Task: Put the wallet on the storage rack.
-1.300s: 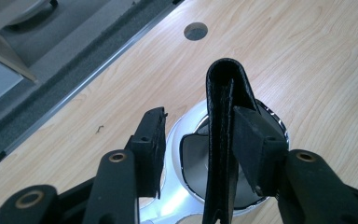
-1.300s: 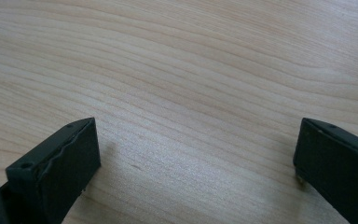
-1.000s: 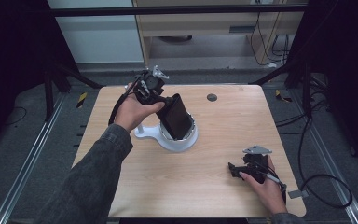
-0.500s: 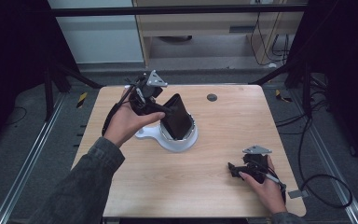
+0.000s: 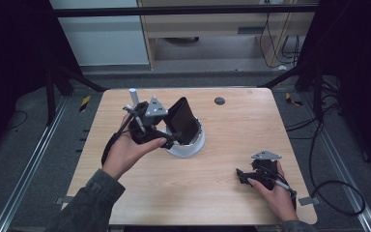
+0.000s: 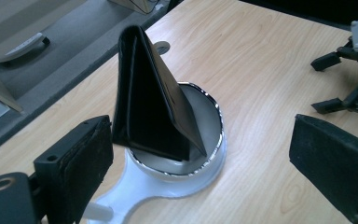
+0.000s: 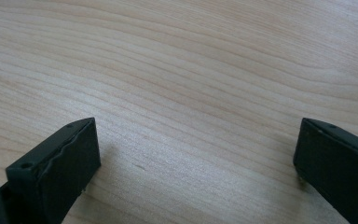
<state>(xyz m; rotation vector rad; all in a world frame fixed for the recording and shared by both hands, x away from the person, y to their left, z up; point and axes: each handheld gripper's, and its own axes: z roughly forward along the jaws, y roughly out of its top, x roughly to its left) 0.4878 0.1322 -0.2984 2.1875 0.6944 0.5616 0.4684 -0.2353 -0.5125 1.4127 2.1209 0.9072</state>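
A black folded wallet [image 5: 183, 121] [image 6: 154, 102] stands tilted on its end in a white round holder [image 5: 193, 149] [image 6: 216, 140] with a shiny rim, near the table's middle. My left gripper [image 5: 166, 135] [image 6: 205, 140] sits just left of the holder and points at it. Its jaws have just been opening and now stand wide, with the wallet a little ahead of them and untouched. My right gripper [image 5: 241, 176] [image 7: 196, 144] rests on the wood at the front right, open with nothing between its jaws; it also shows far off in the left gripper view [image 6: 349, 79].
A small dark round plug [image 5: 219, 101] is set in the wooden table [image 5: 251, 130] near its back edge. A cabinet [image 5: 212, 29] stands behind the table, and metal rails [image 5: 29, 169] run along the floor on both sides.
The left gripper has let go of the wallet's top and drawn back to the left and lower, its jaws opening. The wallet stays leaning in the holder. The right hand has kept still.
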